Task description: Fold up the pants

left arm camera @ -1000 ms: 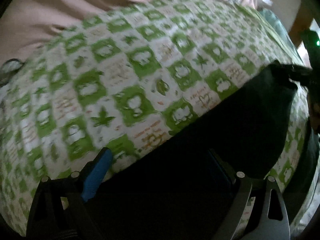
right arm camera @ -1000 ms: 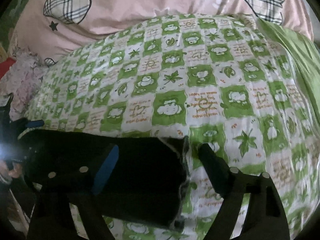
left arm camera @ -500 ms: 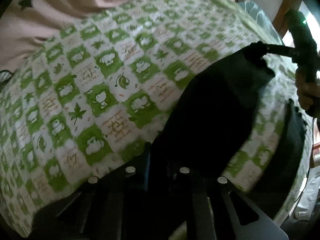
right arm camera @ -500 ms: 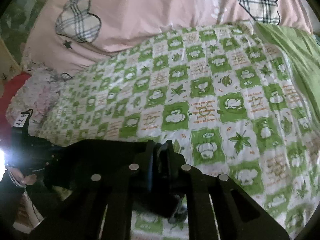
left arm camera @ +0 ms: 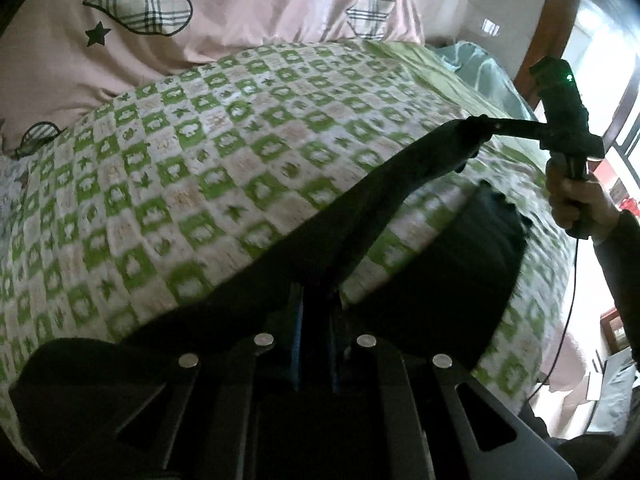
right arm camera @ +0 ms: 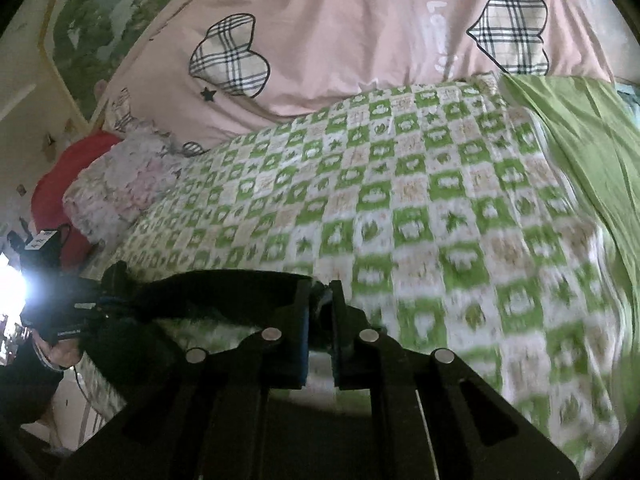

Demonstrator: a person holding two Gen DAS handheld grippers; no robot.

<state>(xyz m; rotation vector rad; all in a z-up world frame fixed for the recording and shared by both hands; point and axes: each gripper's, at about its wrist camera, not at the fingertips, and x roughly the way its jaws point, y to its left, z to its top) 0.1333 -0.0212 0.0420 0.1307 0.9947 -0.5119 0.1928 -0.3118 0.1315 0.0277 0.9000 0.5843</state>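
I am pinching the black pants (left arm camera: 400, 184) in my left gripper (left arm camera: 316, 312), fingers pressed together on the cloth; toward 2 o'clock my right gripper (left arm camera: 480, 128) is clamping the other end, lifting them taut above the green checked blanket (left arm camera: 200, 168), pink pillow (right arm camera: 340, 40) lying at 12 o'clock.

green-checked bedspread (right arm camera: 400, 208) under a pink plaid-heart quilt (right arm camera: 340, 40), bright window (left arm camera: 624, 112) beside the bed.
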